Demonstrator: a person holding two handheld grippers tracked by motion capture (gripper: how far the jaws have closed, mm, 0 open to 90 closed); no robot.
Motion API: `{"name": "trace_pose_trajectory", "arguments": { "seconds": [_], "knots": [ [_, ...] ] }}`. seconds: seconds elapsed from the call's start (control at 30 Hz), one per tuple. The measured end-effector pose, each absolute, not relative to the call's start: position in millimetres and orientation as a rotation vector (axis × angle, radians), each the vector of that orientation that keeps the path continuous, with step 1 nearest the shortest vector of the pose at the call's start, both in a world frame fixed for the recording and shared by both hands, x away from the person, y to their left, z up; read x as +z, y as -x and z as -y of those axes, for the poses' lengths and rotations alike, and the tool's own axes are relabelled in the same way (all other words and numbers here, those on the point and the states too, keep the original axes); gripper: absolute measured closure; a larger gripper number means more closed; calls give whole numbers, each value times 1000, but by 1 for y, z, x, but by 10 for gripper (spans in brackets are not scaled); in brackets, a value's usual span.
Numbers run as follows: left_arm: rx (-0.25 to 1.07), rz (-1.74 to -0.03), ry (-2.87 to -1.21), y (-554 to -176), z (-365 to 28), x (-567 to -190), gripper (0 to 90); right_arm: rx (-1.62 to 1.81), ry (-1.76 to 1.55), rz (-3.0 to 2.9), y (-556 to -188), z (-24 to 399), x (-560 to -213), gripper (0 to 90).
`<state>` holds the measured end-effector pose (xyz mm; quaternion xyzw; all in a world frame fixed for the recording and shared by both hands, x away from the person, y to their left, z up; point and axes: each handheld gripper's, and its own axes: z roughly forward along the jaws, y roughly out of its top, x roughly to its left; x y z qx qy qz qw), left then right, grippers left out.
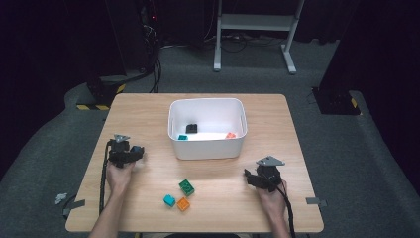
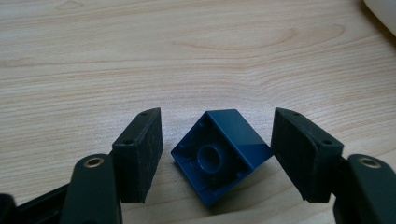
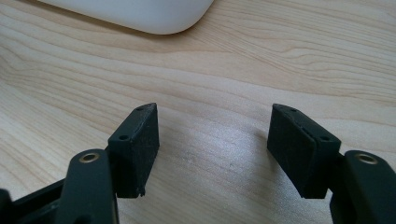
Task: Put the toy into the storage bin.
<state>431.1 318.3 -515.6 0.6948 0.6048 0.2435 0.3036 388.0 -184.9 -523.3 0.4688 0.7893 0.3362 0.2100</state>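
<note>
Wooden tabletop (image 1: 148,106) carried a white bin (image 1: 207,148) near its middle, toward the far edge. On the near side of the bin, three loose blocks sat close together: a green block (image 1: 186,187), a teal block (image 1: 169,200) and an orange block (image 1: 183,204), the teal and orange ones just beside each other, the green one a little farther back. These lay between the two hands, well apart from either. Nothing stood between the left hand-held gripper (image 2: 217,140) and its block; only bare wood lay beyond it, with a corner of the bin at the upper right edge of the left gripper view. The dark blue block (image 2: 219,154) lay on the tabletop between the left jaws, tipped on one side, its hollow underside with one round tube facing the camera. One corner of the block touched or nearly touched the right-hand pad; a clear gap remained at the left-hand pad, so the jaws stood apart and were not clamped on it. In the high view this gripper (image 1: 130,152) sat left of the bin. The right hand-held gripper (image 3: 215,140) held its jaws apart over bare wood, nothing between them, the bin's rounded base ahead of it; in the high view it (image 1: 257,179) sat right of the loose blocks. Inside the bin: a black block (image 1: 191,128), a teal piece (image 1: 183,137) at the near left, an orange piece (image 1: 230,135) at the near right.
</note>
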Motion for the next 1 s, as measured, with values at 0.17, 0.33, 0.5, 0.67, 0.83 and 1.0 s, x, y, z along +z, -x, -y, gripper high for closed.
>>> {"name": "trace_pose_trajectory", "arguments": {
  "seconds": [0.17,0.33,0.5,0.67,0.83,1.0],
  "knots": [
    [649,-1590,-1854,-433,-317,-518,384,936,-1305,-2194,-388,185,-523,337],
    [641,-1588,-1845,-433,-318,-521,396,936,-1305,-2194,-388,185,-523,337],
    [643,-1585,-1847,-433,-318,-521,399,936,-1307,-2194,-388,185,-523,337],
    [645,-1586,-1842,-433,-318,-521,400,937,-1307,-2194,-388,185,-523,337],
    [635,-1588,-1840,-433,-319,-520,401,936,-1307,-2194,-388,185,-523,338],
    [636,-1574,-1844,-430,-318,-516,402,937,-1307,-2194,-388,185,-523,337]
  ]
}}
